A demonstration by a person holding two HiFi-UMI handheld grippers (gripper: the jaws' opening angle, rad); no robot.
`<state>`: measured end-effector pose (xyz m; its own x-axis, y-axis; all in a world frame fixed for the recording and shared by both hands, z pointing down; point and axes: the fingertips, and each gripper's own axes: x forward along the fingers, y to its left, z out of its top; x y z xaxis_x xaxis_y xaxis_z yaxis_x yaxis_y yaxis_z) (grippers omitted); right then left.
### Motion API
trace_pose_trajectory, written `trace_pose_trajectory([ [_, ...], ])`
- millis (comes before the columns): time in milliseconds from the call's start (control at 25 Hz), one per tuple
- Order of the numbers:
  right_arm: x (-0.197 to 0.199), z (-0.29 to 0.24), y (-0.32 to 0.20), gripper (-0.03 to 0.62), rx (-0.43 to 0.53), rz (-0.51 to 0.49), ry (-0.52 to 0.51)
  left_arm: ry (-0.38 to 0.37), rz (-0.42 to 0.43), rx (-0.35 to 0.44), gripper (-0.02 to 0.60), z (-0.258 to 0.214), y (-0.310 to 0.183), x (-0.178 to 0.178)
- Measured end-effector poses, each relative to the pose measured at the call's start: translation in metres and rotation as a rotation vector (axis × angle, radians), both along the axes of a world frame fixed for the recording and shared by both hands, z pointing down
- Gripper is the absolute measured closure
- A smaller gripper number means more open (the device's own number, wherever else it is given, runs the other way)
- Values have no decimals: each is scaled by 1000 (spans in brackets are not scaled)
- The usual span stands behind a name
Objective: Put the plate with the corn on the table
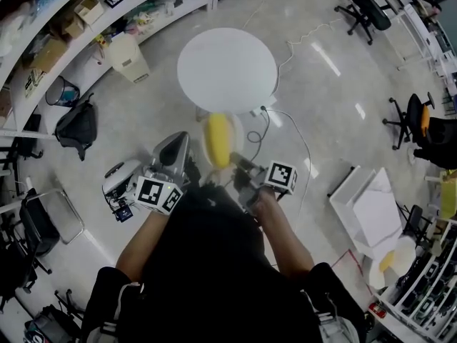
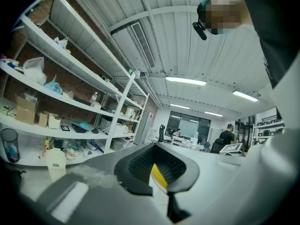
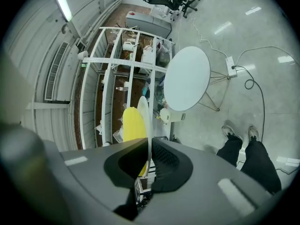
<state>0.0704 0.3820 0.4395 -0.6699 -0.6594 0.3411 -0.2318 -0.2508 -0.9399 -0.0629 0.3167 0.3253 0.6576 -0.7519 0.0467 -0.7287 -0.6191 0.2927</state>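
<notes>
A white plate [image 1: 236,130] carrying a yellow corn cob [image 1: 218,140] hangs tilted on edge over the floor, just short of the round white table [image 1: 227,70]. My right gripper [image 1: 240,164] is shut on the plate's near rim. In the right gripper view the plate [image 3: 145,112] runs edge-on between the jaws, with the corn [image 3: 133,123] on its left face and the table [image 3: 186,78] beyond. My left gripper [image 1: 175,146] sits left of the plate, apart from it and holding nothing. Its tips [image 2: 156,147] meet, and a sliver of yellow shows behind them.
Shelving full of boxes curves along the upper left, with a white bin [image 1: 128,57] and a black bag [image 1: 77,127] on the floor before it. A power strip and cable [image 1: 265,113] lie by the table's foot. White boards [image 1: 368,204] and office chairs [image 1: 414,123] stand to the right.
</notes>
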Motion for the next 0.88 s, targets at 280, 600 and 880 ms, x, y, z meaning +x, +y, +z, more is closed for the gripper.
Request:
trace_pose_trajectory([
  [280,1,0,-27,565,3,8,4,4,7,9,580,0,-30,0],
  [600,1,-6,-70,565,2,20,19,14,22,15,580,-1,-81,5],
  [880,-4,-10,-115,565,8,32,11,29,22,15,580,-5,-132,2],
])
